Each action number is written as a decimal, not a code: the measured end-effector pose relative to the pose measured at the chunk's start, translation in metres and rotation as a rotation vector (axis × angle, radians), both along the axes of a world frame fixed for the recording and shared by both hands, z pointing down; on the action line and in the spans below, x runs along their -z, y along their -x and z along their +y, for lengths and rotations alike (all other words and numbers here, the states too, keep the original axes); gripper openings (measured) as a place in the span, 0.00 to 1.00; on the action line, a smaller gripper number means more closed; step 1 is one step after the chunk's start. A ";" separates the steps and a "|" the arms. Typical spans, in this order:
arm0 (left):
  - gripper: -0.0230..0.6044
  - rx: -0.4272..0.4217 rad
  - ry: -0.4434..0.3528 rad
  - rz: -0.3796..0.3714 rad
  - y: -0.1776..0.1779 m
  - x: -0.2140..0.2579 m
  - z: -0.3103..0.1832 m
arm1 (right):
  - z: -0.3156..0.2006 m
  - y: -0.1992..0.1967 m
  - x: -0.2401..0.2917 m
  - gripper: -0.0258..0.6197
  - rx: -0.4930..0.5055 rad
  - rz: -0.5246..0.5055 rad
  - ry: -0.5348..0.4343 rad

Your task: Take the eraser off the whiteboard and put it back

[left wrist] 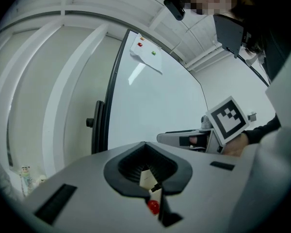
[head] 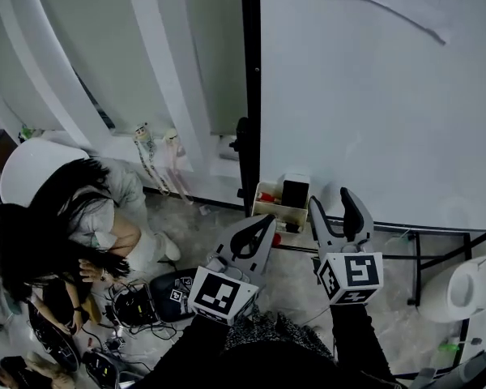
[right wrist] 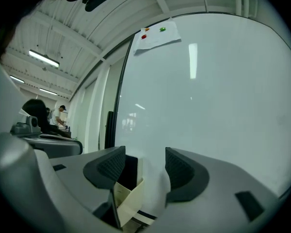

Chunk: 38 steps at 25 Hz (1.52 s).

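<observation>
The black eraser (head: 295,193) stands upright in a beige holder box (head: 280,211) at the bottom edge of the whiteboard (head: 373,96). My right gripper (head: 330,199) hovers just right of the box, level, its jaws open and empty. In the right gripper view the eraser (right wrist: 130,171) and the box (right wrist: 128,198) show between the spread jaws of the right gripper (right wrist: 144,166), still some way ahead. My left gripper (head: 267,221) is below and left of the box, shut on nothing. In the left gripper view, the left gripper (left wrist: 157,191) has its tips together.
A sheet of paper (head: 381,2) hangs at the top of the board. A person (head: 65,217) crouches on the floor at the left among bags and cables (head: 138,302). The board's black stand frame (head: 417,258) and a white roll (head: 470,286) are at the lower right.
</observation>
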State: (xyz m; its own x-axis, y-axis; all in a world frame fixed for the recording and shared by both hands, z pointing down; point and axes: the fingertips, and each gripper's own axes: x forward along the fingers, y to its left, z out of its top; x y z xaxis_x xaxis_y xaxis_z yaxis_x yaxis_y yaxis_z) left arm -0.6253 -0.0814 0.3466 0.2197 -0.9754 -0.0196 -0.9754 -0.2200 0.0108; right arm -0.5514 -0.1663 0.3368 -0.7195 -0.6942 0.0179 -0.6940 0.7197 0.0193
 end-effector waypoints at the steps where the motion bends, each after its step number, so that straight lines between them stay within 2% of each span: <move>1: 0.04 0.001 -0.001 0.001 -0.002 0.000 -0.001 | 0.003 -0.002 -0.001 0.46 0.012 0.000 0.000; 3: 0.04 -0.003 0.006 -0.012 -0.006 -0.004 -0.002 | 0.008 -0.007 -0.005 0.45 0.034 -0.010 0.009; 5: 0.04 -0.006 0.012 -0.022 -0.010 -0.006 -0.002 | 0.014 -0.011 -0.007 0.32 0.042 -0.021 0.004; 7: 0.04 -0.004 0.009 -0.017 -0.015 -0.005 -0.002 | 0.020 -0.013 -0.007 0.24 0.050 -0.017 -0.008; 18: 0.04 0.027 0.003 -0.015 -0.038 0.000 0.003 | 0.036 -0.031 0.001 0.06 0.087 -0.012 -0.042; 28: 0.04 0.022 0.000 -0.026 -0.058 0.003 0.002 | 0.047 -0.044 0.003 0.05 0.128 -0.010 -0.069; 38: 0.04 0.042 -0.005 -0.030 -0.065 0.008 0.003 | 0.056 -0.066 0.006 0.05 0.129 -0.021 -0.039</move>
